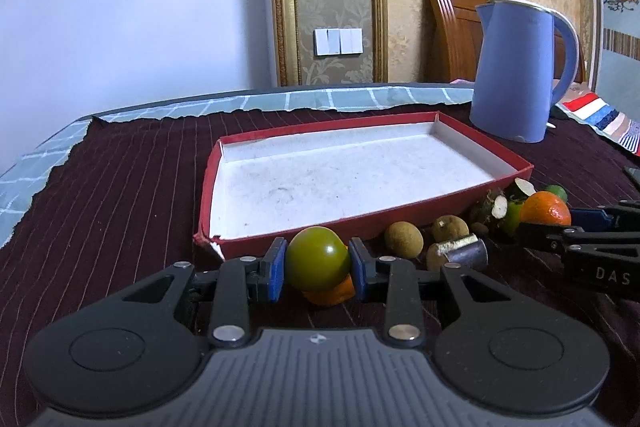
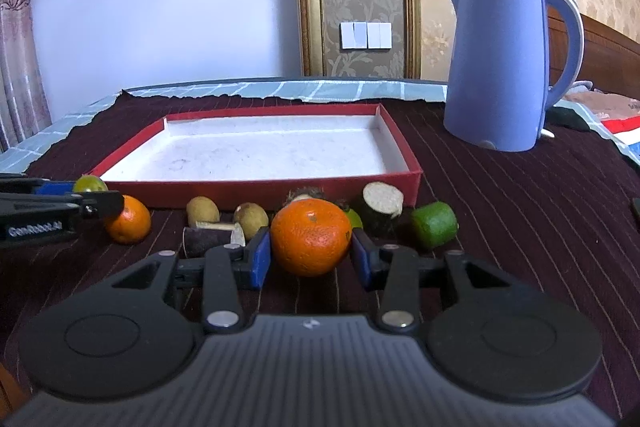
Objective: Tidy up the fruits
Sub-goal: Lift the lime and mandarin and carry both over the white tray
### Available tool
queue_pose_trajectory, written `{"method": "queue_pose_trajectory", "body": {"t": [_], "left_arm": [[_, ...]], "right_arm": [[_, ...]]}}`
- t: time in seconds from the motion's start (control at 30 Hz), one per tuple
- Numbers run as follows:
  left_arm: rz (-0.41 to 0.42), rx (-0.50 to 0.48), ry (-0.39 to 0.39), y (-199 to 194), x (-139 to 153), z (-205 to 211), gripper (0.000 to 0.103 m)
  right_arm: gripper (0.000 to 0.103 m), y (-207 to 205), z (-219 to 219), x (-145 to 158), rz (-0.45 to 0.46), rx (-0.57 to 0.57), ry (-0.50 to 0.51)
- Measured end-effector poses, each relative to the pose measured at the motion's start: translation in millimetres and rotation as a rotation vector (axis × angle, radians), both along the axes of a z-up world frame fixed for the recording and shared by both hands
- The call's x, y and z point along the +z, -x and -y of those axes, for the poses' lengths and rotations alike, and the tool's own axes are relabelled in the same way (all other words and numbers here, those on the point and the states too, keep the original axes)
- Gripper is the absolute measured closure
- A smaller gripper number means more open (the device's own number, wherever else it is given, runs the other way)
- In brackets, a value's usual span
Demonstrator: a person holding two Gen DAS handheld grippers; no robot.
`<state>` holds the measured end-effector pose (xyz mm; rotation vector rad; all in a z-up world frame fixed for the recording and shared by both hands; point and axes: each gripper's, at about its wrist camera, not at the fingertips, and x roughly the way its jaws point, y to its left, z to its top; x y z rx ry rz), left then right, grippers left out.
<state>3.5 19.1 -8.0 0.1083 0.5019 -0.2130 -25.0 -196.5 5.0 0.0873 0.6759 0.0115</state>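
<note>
Blue pads of the left gripper (image 1: 318,263) pinch a green fruit (image 1: 316,257) before the red tray (image 1: 360,223); the right gripper (image 2: 311,254) pinches an orange (image 2: 311,242); 2 longans (image 2: 203,210) lie between on the maroon cloth (image 2: 500,195).

Soft daylight, sharp focus, fisheye-bent edges.

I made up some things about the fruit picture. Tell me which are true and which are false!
1. The left claw holds a green fruit. True.
2. The right claw holds a banana. False: it holds an orange mandarin.
3. The red tray is full of fruit. False: no fruit is in it.
4. A blue kettle stands behind the fruit. True.
</note>
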Motion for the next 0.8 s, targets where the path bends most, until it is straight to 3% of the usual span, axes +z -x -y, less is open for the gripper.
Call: {"method": "queue_pose_trajectory", "body": {"t": [0.33,0.8], "left_arm": [[-0.001,0.064,0.007,-15.3,8.7,13.6,0.071],[0.020,0.040,-0.025,-26.2,13.8,26.5,0.071]], "right_arm": [[0.063,-13.8,-3.0,10.8,0.037,-0.004,-0.006],[0.063,-39.9,-5.9,18.2,0.044,-0.010,-0.004]]}}
